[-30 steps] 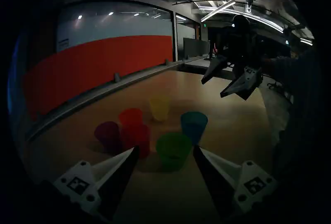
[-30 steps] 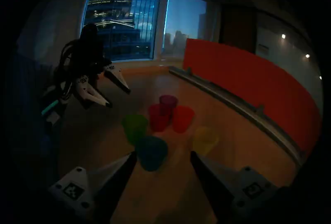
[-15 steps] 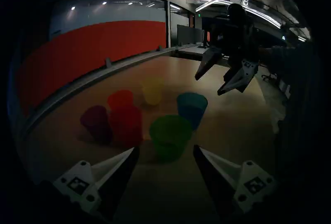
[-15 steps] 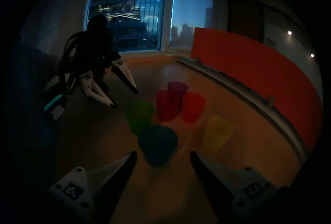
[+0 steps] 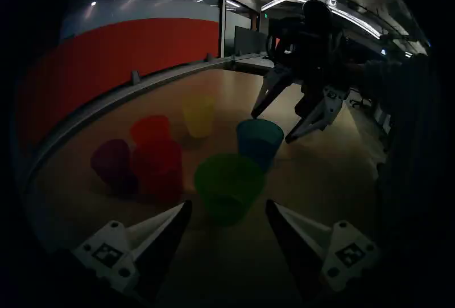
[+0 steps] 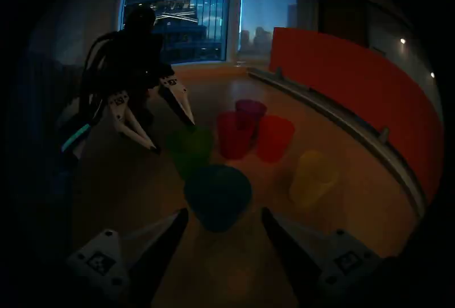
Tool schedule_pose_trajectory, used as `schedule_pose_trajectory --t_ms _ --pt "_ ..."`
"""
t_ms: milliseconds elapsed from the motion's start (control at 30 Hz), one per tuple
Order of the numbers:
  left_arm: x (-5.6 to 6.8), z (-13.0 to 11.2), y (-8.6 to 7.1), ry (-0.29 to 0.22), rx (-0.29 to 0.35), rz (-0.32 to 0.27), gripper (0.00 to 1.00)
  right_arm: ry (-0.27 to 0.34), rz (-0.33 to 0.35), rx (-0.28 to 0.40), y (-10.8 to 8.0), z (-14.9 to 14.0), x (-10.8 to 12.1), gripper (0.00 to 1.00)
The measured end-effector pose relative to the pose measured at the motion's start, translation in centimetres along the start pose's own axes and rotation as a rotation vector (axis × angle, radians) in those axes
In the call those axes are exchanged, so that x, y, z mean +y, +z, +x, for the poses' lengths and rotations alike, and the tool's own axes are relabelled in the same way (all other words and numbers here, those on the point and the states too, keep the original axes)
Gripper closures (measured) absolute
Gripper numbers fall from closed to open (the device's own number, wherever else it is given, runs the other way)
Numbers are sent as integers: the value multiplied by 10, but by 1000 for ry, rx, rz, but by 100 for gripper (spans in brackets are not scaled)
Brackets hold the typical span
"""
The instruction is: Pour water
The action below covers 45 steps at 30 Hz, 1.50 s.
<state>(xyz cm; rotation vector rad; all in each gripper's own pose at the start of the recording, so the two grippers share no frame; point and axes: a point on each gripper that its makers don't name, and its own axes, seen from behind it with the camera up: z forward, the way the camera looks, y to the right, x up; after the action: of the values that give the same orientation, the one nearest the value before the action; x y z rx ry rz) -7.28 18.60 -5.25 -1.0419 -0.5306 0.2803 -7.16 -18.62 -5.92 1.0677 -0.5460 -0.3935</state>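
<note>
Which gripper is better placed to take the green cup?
Left. The green cup stands just ahead of the open left gripper, centred on its gap. The right gripper faces the blue cup instead.

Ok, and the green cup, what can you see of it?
The green cup is a tapered tumbler, wider at the rim, seemingly translucent plastic. It stands upright, mouth up, on the wooden table, just ahead of the left gripper, whose open jaws flank it, apparently without touching. The teal cup stands close behind it and a red cup beside it; contact with either is unclear. Contents are too dim to tell.
</note>
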Motion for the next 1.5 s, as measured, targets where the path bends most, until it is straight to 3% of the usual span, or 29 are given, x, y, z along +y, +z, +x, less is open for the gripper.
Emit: schedule_pose_trajectory --t_ms 567,1033,1167,1500 --pt "-2 6 27 -20 -12 -33 4 -27 43 -6 32 3 -6 5" --pt "2 9 32 -39 0 -40 5 -26 48 0 37 5 -7 5" --pt "3 9 33 -43 1 -39 14 -28 48 2 37 6 -7 6" --pt "5 9 33 -37 1 -41 14 -27 41 4 38 5 -8 6"
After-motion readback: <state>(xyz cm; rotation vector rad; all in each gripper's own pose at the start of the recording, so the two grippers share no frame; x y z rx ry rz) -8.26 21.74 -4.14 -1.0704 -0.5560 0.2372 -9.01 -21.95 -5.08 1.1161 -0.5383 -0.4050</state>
